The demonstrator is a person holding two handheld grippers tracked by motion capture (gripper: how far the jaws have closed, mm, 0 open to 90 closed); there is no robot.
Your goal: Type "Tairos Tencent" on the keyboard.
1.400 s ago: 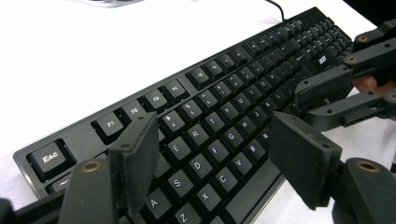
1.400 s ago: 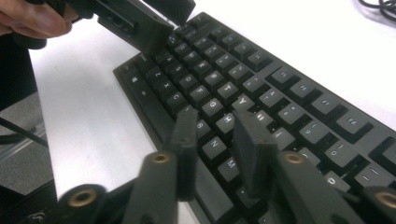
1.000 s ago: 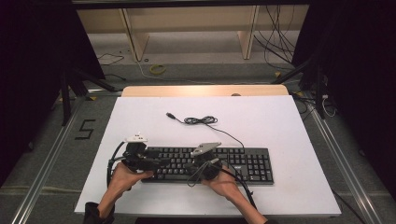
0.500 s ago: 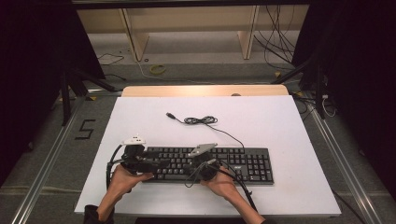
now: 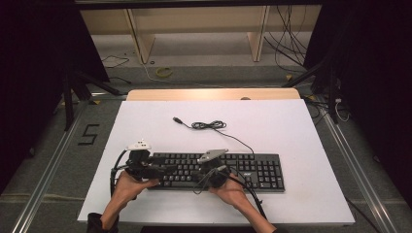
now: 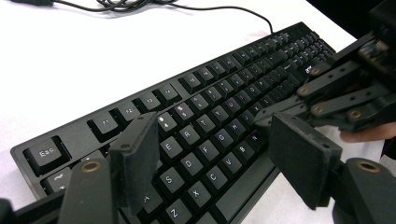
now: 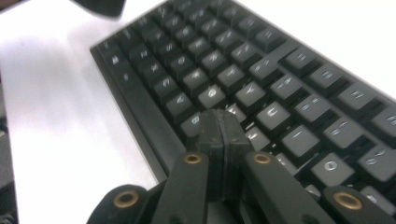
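Hovering over the keyboard on the white worktop, both grippers. Left gripper fingers spread, grasping nothing. Right gripper fingers clenched together, tip on the keys.

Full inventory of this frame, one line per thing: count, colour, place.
keyboard: 1, black, near middle of the board, under both grippers
keyboard cable: 1, black, coiled behind the keyboard, plug lying free
board: 1, white, on the table
shelf unit: 1, light wood, beyond the table
floor cables: several, dark, far right
left gripper: 1, black, jaws open over the letter keys
right gripper: 1, black, jaws shut, tip at the keys
hands: 2, bottom edge
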